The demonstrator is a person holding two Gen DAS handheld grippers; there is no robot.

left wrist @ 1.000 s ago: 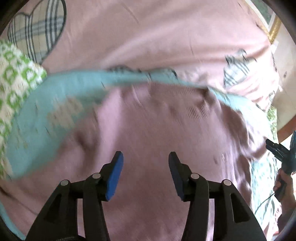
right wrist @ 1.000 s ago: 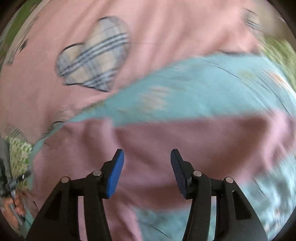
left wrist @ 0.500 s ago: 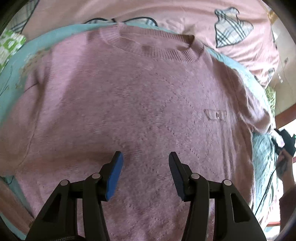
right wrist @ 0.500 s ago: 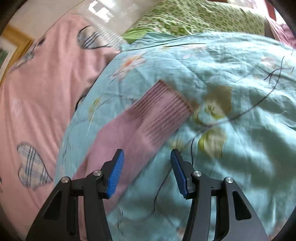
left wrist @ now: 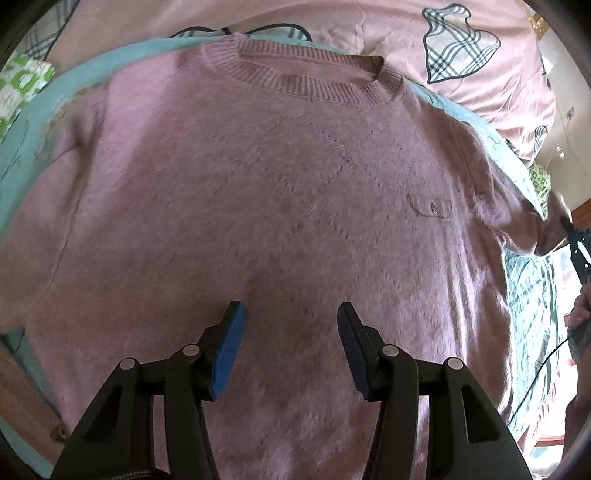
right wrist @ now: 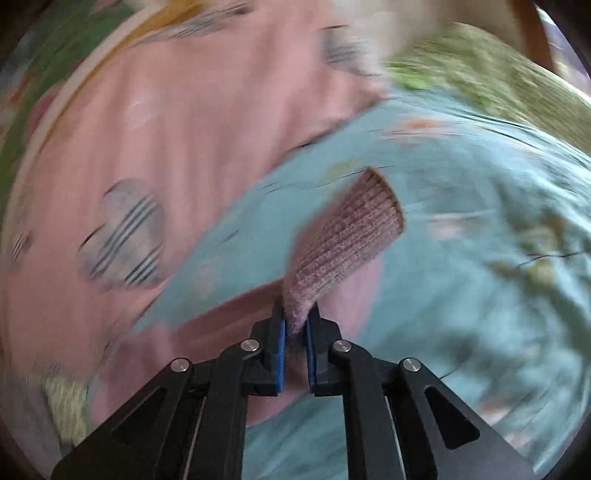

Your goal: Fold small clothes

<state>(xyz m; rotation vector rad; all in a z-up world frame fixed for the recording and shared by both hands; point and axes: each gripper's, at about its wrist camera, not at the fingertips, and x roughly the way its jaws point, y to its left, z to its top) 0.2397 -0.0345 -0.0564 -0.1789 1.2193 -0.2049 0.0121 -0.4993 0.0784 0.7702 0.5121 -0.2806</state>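
One mauve knit sweater (left wrist: 280, 206), front up, spread flat on a light blue floral quilt (left wrist: 33, 122) that covers the bed. Ribbed round collar (left wrist: 310, 79) at the far end; one small chest tab (left wrist: 430, 208) on the sweater's side toward the right of the left wrist view. Faint diamond pattern across the body.

One sleeve cuff (right wrist: 347, 240), ribbed, raised off the quilt (right wrist: 480, 229) and standing up from the right tongs (right wrist: 294, 332), which are pinched narrow on its lower end (blue pads pressed against the knit on both sides). Right wrist view heavily motion-blurred.

Left tongs (left wrist: 290, 332) spread wide above the sweater's lower body, nothing between the two blue pads (left wrist: 229, 350); whether they touch the knit, cannot tell.

Beyond the quilt: one pink bed cover (left wrist: 369, 33) with plaid heart patches, two counted clearly in the left wrist view (left wrist: 460, 42), one in the right (right wrist: 125, 236). Green-and-white patterned fabric (left wrist: 20, 86) at the left edge.
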